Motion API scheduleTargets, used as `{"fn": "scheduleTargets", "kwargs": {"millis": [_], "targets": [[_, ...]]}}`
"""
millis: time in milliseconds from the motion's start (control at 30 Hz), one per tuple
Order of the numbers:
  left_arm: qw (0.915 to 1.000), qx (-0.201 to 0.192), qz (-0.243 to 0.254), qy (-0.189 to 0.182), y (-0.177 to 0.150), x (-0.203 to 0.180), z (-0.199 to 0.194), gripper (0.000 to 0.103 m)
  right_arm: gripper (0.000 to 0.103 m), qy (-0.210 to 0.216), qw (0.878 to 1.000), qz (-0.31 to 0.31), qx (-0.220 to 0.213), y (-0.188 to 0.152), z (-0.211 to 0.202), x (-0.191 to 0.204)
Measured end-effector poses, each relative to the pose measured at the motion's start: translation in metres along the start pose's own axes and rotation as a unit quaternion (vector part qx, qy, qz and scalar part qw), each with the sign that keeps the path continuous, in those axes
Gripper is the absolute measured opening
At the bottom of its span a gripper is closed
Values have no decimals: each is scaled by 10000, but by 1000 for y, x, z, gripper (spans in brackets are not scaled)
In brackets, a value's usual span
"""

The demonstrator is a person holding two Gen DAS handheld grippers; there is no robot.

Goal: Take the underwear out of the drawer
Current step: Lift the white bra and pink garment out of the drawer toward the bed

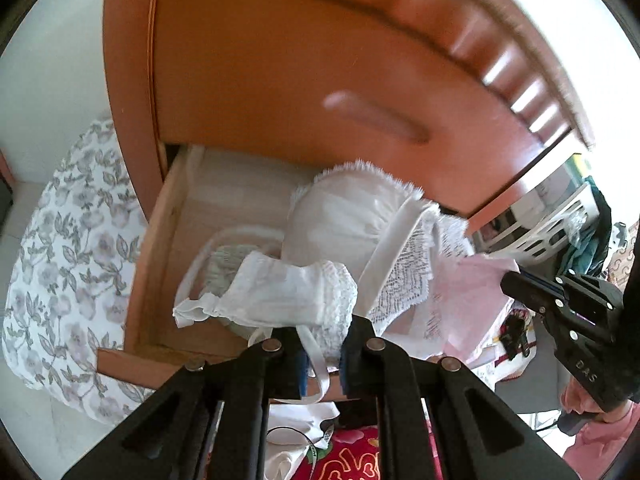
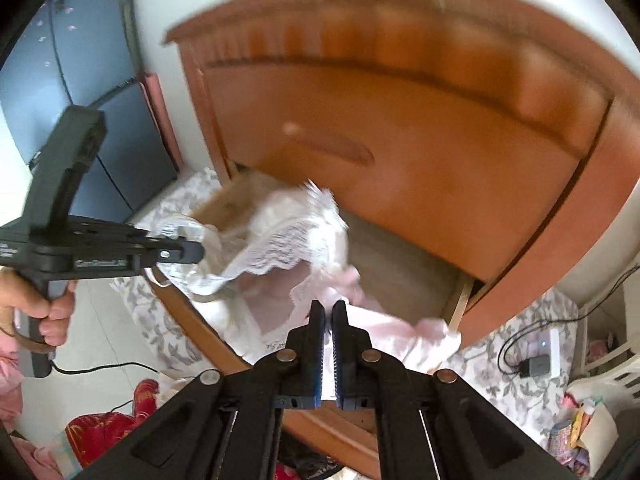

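The wooden drawer (image 1: 160, 240) stands pulled out, its bare floor (image 2: 400, 264) showing on the right. A white lace bra (image 1: 332, 216) is lifted above it, one cup and a strap reaching down into my left gripper (image 1: 322, 344), which is shut on that white lace. In the right wrist view the left gripper (image 2: 196, 250) pinches the same bra (image 2: 280, 224) from the left. My right gripper (image 2: 329, 312) is shut on a pale pink garment (image 2: 384, 328) that hangs over the drawer's front edge. From the left wrist view, the right gripper (image 1: 510, 280) grips the pink cloth (image 1: 468, 292).
A closed upper drawer front (image 1: 320, 80) overhangs the open one. Floral bedding (image 1: 60, 260) lies to the left, red patterned cloth (image 1: 352, 456) below. A white plastic basket (image 1: 560, 224) is at right. A dark cabinet (image 2: 80, 80) and a charger with cable (image 2: 532, 364) flank the dresser.
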State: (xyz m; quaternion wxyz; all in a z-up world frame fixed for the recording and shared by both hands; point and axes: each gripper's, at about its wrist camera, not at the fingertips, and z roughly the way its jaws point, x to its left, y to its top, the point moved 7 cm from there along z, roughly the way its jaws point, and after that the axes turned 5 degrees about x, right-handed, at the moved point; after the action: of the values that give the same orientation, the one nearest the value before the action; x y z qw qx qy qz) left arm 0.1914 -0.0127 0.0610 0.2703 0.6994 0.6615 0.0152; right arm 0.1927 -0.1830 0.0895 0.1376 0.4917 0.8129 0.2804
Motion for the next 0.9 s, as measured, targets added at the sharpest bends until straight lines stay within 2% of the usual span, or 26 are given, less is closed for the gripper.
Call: {"fn": "scheduleTargets", "kwargs": {"millis": [367, 500, 600, 700, 800, 900], "targets": [[9958, -715, 314, -487, 11, -41, -71, 11, 4, -54, 9951, 162, -972, 16, -93, 27], [9923, -1035, 470, -492, 19, -54, -101, 11, 4, -102, 9905, 245, -1350, 16, -134, 31], [9870, -1431, 639, -365, 31, -61, -135, 11, 4, -165, 9865, 343, -1594, 14, -165, 30], [9778, -1864, 917, -265, 30, -74, -176, 11, 4, -195, 9823, 410, -1816, 5, -190, 31], [9689, -2172, 1141, -333, 14, -86, -212, 11, 4, -249, 9786, 432, -1997, -5, -213, 35], [9641, -2305, 1270, -342, -4, -92, -232, 11, 4, -249, 9733, 440, -2238, -14, -237, 44]]}}
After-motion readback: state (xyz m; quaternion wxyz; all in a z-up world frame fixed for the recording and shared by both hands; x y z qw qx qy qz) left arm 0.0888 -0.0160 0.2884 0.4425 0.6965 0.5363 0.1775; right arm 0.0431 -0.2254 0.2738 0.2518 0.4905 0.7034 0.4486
